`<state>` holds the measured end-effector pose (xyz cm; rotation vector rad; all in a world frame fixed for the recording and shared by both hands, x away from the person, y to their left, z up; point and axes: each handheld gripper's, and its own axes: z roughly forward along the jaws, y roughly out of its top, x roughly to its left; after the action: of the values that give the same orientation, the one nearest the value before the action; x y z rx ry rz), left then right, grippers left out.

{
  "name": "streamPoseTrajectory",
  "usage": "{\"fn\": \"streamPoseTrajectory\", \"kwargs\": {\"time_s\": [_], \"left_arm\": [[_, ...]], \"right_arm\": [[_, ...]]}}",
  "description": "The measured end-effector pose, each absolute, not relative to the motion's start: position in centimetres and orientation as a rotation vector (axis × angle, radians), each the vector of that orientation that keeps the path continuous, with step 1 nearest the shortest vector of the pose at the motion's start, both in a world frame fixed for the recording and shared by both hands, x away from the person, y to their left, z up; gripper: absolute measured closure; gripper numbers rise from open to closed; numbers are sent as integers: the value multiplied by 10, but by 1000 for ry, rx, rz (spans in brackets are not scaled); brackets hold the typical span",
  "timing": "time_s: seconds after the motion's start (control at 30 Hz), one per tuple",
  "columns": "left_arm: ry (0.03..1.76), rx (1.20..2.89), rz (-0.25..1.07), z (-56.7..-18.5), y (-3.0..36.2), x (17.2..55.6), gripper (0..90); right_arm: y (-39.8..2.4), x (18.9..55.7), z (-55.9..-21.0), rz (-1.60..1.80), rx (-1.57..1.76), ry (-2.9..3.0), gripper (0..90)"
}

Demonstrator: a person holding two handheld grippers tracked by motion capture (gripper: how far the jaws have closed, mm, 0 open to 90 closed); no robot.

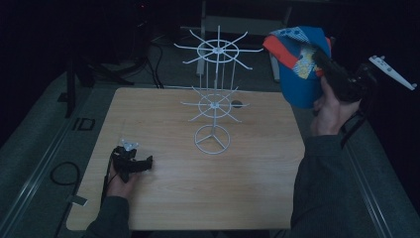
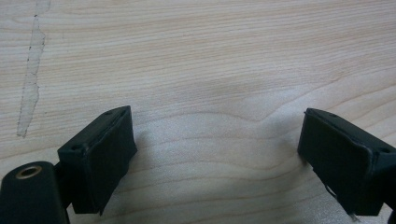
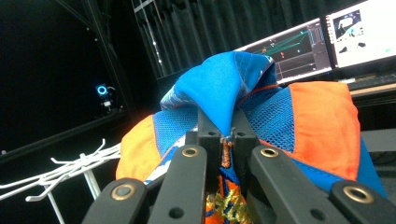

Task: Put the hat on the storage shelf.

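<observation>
Blue-and-orange cap [image 1: 297,64] hangs in the air at the far right of the wooden counter [image 1: 163,198], pinched by its fabric in the right hand-held gripper [image 1: 319,58], whose jaws are clamped tight on a fold of blue cloth with stitching showing between them in the right gripper view [image 3: 224,93]. To its left stands a white wire display rack [image 1: 217,94] with two tiers of radiating hooks, all of them bare. The left hand-held gripper [image 1: 143,163] lies low on the counter near the front left, jaws spread wide with nothing but wood grain between them in the left gripper view [image 2: 217,154].

The step in hand looks to be hanging the cap on a hook. To do it well, the right hand-held gripper would best bring the cap level with a hook on the upper tier, open side or back strap leading, and slide it along the prong before letting go, so the light rack is not tipped; the free gripper could steady the rack's round base.

No brand or lettering on the cap can be read; the pattern is too blurred. Screens beyond show graphs, their text illegible.
</observation>
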<state>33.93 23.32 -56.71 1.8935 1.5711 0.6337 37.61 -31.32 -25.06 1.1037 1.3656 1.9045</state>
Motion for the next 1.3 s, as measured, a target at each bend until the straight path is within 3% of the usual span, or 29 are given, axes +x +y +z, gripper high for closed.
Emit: {"fn": "streamPoseTrajectory", "kwargs": {"time_s": [1.3], "left_arm": [[1571,1891,633,-567,233,339,115]], "right_arm": [[-294,369,-250,2129,853,1402,869]]}}
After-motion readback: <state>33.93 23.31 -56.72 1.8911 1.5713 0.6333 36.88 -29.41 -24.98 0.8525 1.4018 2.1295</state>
